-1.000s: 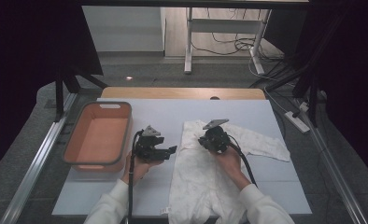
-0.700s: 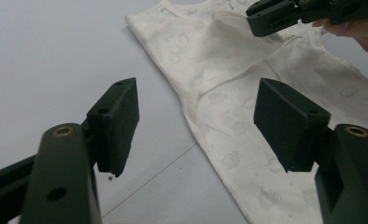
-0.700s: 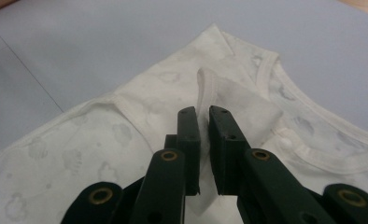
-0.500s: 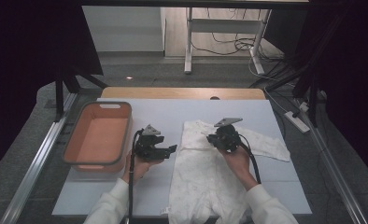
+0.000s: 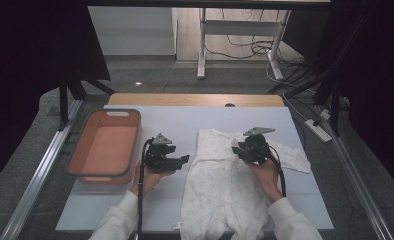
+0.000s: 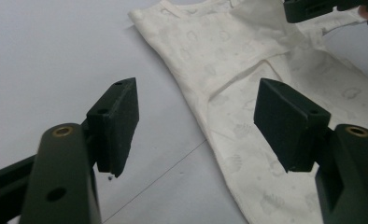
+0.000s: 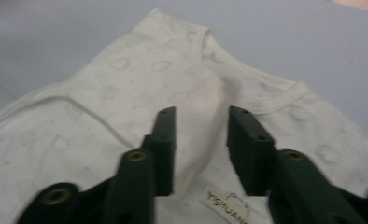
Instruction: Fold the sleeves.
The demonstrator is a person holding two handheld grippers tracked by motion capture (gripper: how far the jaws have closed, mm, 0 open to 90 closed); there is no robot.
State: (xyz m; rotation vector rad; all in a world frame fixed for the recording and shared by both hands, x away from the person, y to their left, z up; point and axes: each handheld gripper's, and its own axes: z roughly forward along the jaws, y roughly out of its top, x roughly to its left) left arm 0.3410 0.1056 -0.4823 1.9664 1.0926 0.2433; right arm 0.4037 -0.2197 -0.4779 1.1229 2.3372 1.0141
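White romper [image 7: 140,88] under right gripper [image 7: 201,126], betw. parted jaws.

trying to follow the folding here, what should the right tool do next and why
Probably move off to a fresh hold, likely the spread sleeve. The right tool has just been opening, its jaws apart above the white garment with no cloth pinched, while the left tool waits open beside it.

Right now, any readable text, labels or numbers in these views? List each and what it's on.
"TISHUANG", as far as it reads: on the sewn-in label of the white baby garment, right gripper view; its end is cut off by the frame edge, and the small mark above it is too blurred to read.
Hem tag on the garment, high view: too small to read.
Nothing else legible.
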